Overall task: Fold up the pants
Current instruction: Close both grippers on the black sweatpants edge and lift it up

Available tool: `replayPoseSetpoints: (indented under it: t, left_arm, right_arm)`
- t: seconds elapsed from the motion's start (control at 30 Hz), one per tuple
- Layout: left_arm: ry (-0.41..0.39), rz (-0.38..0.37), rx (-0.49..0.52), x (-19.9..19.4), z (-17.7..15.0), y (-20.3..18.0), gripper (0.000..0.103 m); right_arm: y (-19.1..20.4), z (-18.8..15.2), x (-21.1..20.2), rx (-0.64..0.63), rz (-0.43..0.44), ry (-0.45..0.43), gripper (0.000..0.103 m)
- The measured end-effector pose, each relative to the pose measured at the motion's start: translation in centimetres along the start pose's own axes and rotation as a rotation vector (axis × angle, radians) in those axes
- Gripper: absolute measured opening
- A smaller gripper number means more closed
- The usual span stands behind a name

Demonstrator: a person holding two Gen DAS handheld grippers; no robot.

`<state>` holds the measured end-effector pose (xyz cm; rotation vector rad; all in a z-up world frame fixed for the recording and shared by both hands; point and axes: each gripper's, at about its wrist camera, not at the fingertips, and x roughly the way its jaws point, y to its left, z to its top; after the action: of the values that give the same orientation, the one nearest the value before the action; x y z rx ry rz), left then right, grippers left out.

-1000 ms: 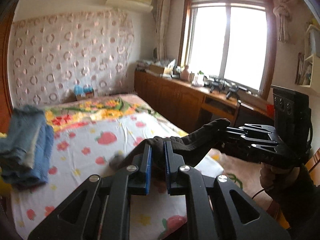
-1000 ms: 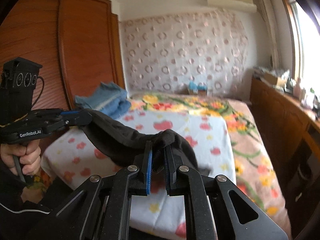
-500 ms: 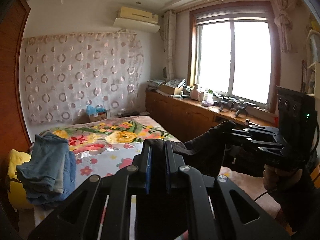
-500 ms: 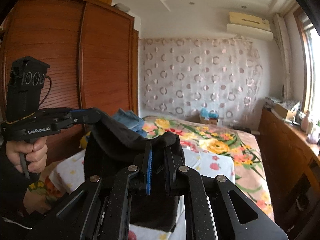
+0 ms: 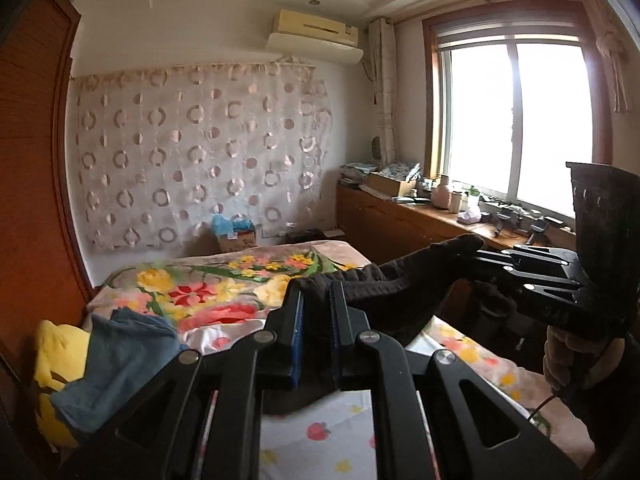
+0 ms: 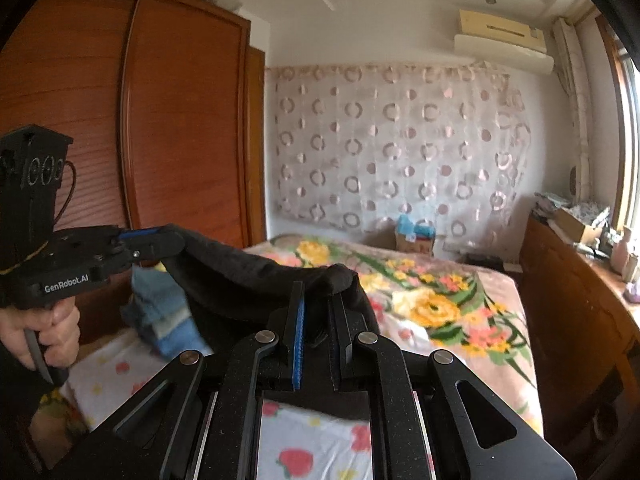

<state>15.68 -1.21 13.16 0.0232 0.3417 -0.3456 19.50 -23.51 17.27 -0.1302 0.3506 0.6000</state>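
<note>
Black pants (image 5: 404, 288) are held above the bed (image 5: 248, 280), one edge pinched in the left gripper (image 5: 316, 300) and right gripper (image 6: 316, 308), jaws clamped narrow on fabric, probably so the garment hangs straight for folding.

Black pants (image 5: 404, 280), floral bedspread (image 5: 224, 292), blue folded jeans (image 5: 120, 356).

A home bedroom: a floral-sheeted bed (image 5: 224, 296), wooden wardrobe (image 6: 160, 120), window (image 5: 516, 120) and wall air conditioner (image 5: 316, 36).
</note>
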Motion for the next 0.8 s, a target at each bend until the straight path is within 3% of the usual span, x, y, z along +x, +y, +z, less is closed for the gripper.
replayPoseSetpoints:
  t: [0.17, 0.23, 0.5, 0.8]
  left_arm:
    - [0.119, 0.002, 0.004, 1.2, -5.3, 0.5, 0.008]
    - [0.16, 0.0, -0.001, 1.0, -8.1, 0.5, 0.008]
    - [0.257, -0.046, -0.061, -1.1, -15.2, -0.2, 0.008]
    - [0.288, -0.071, -0.095, -3.0, -19.1, -0.8, 0.009]
  right_arm:
    - [0.7, -5.2, 3.0, 0.022, 0.042, 0.156, 0.007]
    - [1.5, -8.1, 3.5, 0.062, 0.099, 0.215, 0.007]
    - [5.5, -14.5, 2.5, 0.053, 0.102, 0.308, 0.007]
    - [7.0, -18.4, 0.5, 0.097, 0.081, 0.363, 0.007]
